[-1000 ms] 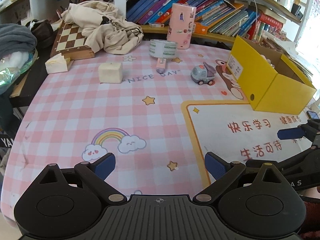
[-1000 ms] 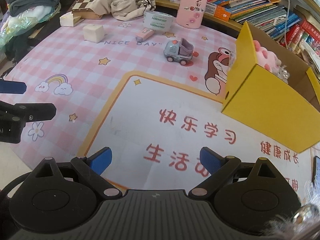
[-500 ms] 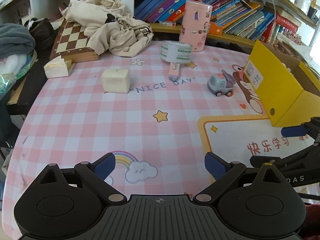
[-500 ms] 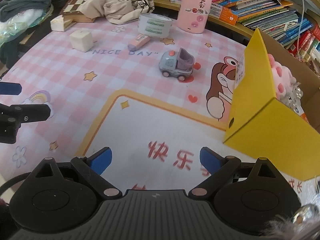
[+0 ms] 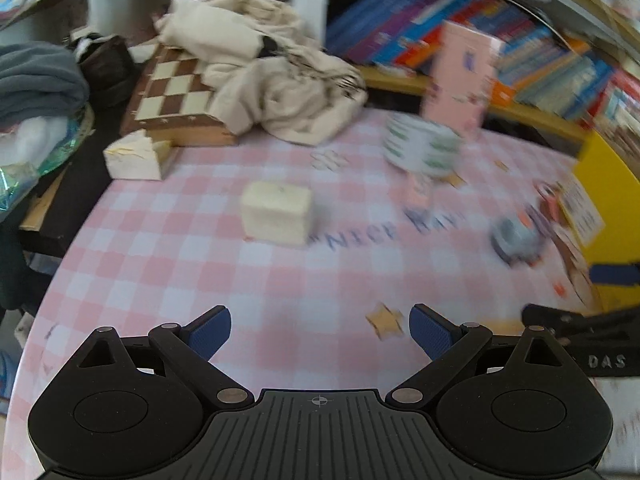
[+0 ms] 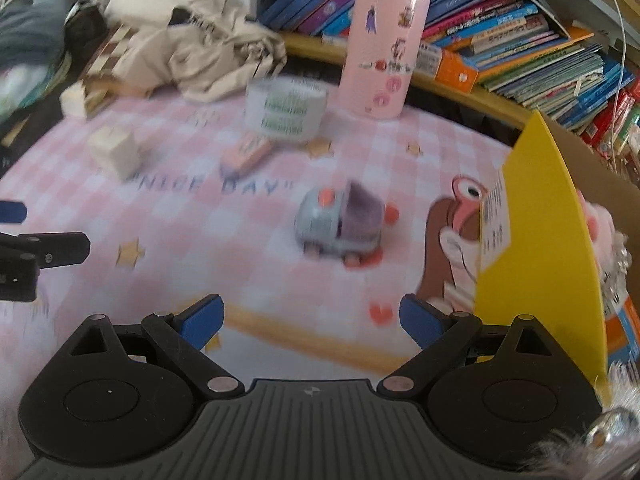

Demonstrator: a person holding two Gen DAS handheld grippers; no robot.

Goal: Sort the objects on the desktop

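Note:
On the pink checked mat lie a cream block (image 5: pixel 277 218) (image 6: pixel 116 152), a roll of tape (image 5: pixel 420 150) (image 6: pixel 286 108), a pink eraser (image 5: pixel 417 192) (image 6: pixel 246 152) and a grey toy truck (image 5: pixel 516 240) (image 6: pixel 340 226). A yellow box (image 6: pixel 540 248) (image 5: pixel 612 200) stands at the right with a pink plush inside. My left gripper (image 5: pixel 320 330) is open, short of the block. My right gripper (image 6: pixel 310 318) is open, just short of the truck. Both hold nothing.
A tall pink container (image 6: pixel 382 48) stands behind the tape. Rumpled beige cloth (image 5: pixel 276 80) covers a chessboard (image 5: pixel 176 100) at the back left, next to a small pale box (image 5: pixel 136 158). Shelves of books (image 6: pixel 500 32) line the back. The mat's left edge drops off.
Both grippers have moved forward over the mat, away from the white panel; the block and the truck now look larger and closer. Both stay open. The objects have not moved.

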